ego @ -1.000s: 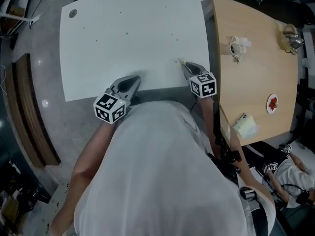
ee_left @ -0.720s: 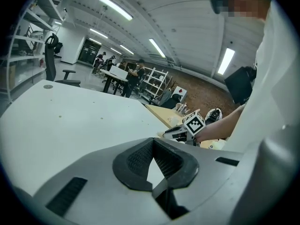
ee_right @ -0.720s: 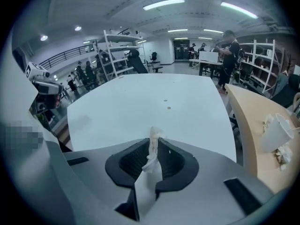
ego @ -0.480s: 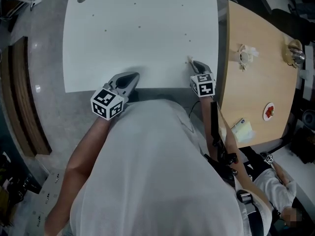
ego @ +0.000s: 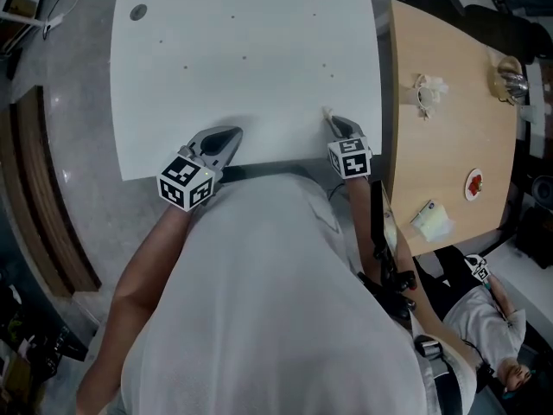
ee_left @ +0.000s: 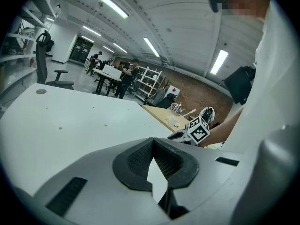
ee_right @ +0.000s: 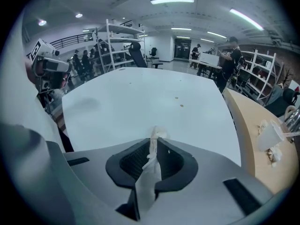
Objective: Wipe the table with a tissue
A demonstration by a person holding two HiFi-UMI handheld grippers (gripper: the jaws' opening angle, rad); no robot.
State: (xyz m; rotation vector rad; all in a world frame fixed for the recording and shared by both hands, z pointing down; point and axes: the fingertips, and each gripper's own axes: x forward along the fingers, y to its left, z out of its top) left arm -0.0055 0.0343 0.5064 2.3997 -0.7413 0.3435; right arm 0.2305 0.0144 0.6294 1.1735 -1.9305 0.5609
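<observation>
The white table (ego: 251,24) carries a few small dark specks (ego: 244,59). My right gripper (ego: 331,119) rests at the table's near edge, toward its right side, shut on a white tissue (ego: 326,111). In the right gripper view the tissue (ee_right: 152,165) runs as a twisted strip between the jaws and pokes out past the tips. Specks (ee_right: 176,98) lie ahead of it on the table. My left gripper (ego: 230,134) sits at the near edge, left of centre. In the left gripper view its jaws (ee_left: 153,144) meet at the tips with nothing held.
A wooden table (ego: 449,145) abuts the white one on the right, holding a crumpled tissue (ego: 428,89), a small plate with something red (ego: 474,184), a tissue pack (ego: 429,220) and a metal item (ego: 510,78). A grey cap (ego: 138,12) marks the far left corner. A person (ego: 484,318) sits lower right.
The head camera's framing has shifted a little. Both grippers stay at about the same spots on the table's near edge, the right one still holding the tissue.
</observation>
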